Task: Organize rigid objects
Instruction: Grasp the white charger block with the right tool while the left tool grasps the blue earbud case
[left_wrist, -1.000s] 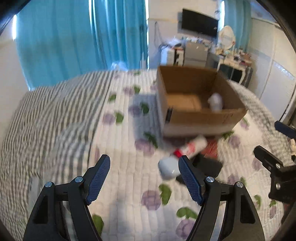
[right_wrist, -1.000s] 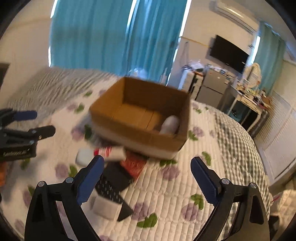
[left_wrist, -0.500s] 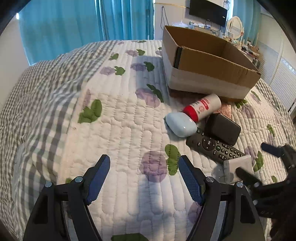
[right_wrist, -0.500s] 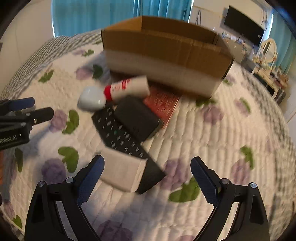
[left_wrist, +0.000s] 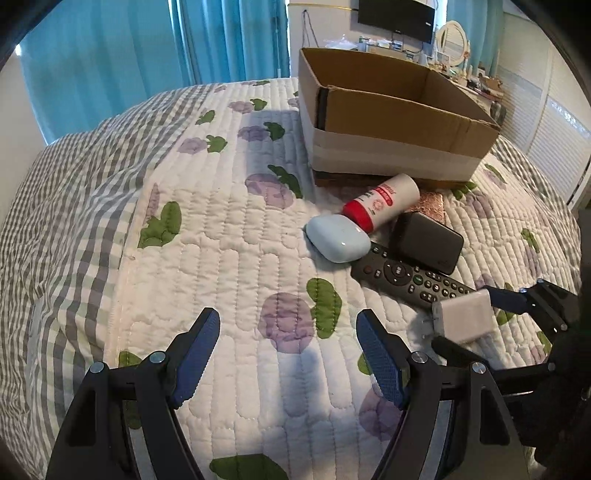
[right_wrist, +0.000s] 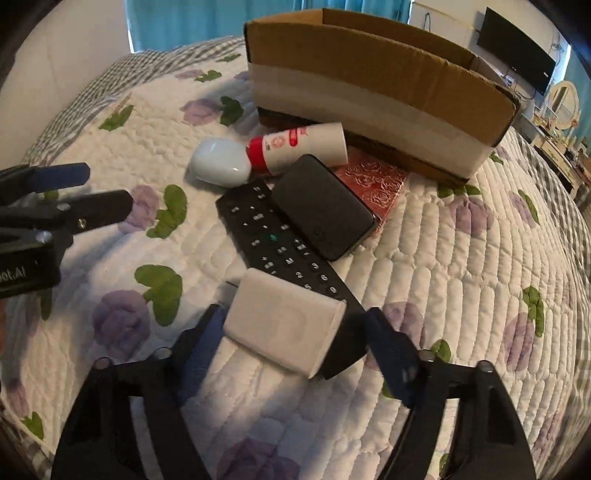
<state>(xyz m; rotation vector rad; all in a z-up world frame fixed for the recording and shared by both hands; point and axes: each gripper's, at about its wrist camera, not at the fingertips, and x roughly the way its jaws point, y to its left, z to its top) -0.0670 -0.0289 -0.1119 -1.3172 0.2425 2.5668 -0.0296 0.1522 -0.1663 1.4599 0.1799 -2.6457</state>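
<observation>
Your right gripper (right_wrist: 295, 334) just dropped down and its jaws have been closing around the white charger block (right_wrist: 282, 325), not clamped yet; left gripper (left_wrist: 286, 354) hangs wide open, empty.

A bed w/ white quilt (left_wrist: 229, 229) printed in purple flowers & green leaves fills the near view, backed by teal curtains (left_wrist: 110, 55) lit from behind, w/ a wall TV (left_wrist: 397, 16) & cluttered dresser (left_wrist: 476, 79) seen far right.
</observation>
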